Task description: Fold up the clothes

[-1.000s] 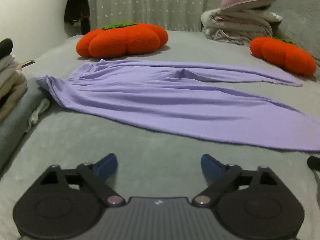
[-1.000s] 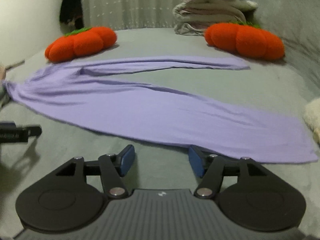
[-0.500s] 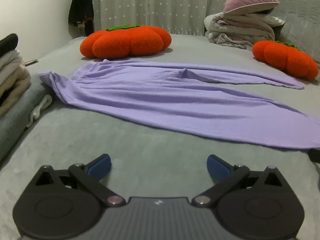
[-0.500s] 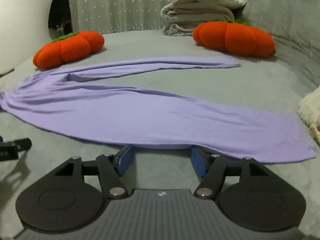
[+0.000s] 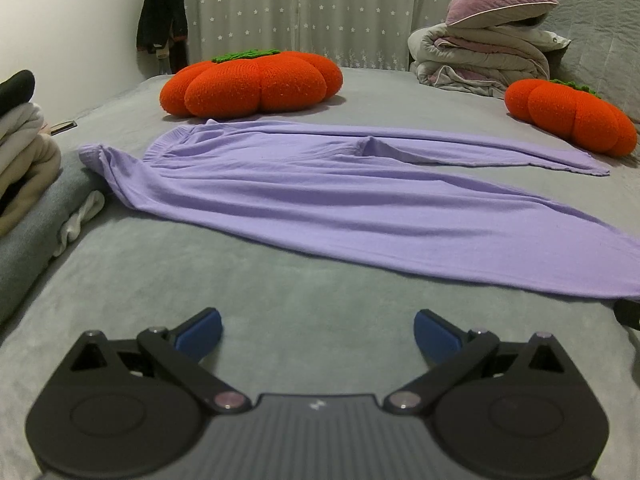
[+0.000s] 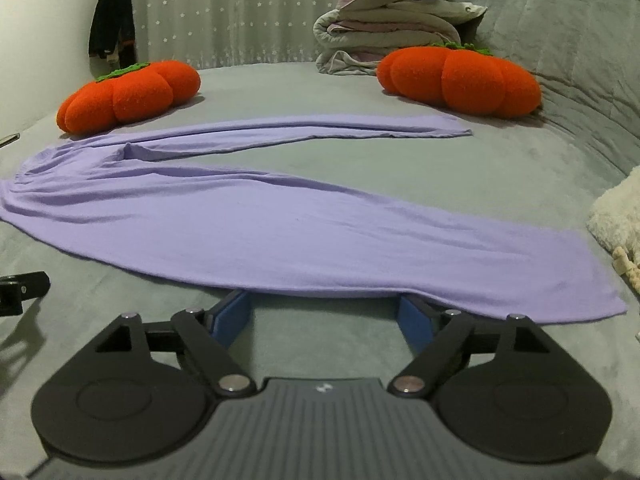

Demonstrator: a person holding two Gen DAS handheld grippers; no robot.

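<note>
1. The left gripper hangs over bare grey bedding, its blue fingers spread wide and released, with nothing between them and nothing touched.
2. The right gripper sits at the near edge of the purple trousers. Its jaws have just been opening, and its blue fingertips stand wide apart; their ends are hidden under the raised hem, which drapes across the gap unpinched. I cannot tell whether the tips touch the cloth.
3. The purple trousers lie flat across the middle of the bed, waistband at the left, one leg running near and right, the other farther off.
4. At the left edge sits a stack of folded clothes.
5. Farther back lie two orange pumpkin cushions, one left and one right.
6. Farthest stands a pile of folded bedding before a starred curtain.
</note>
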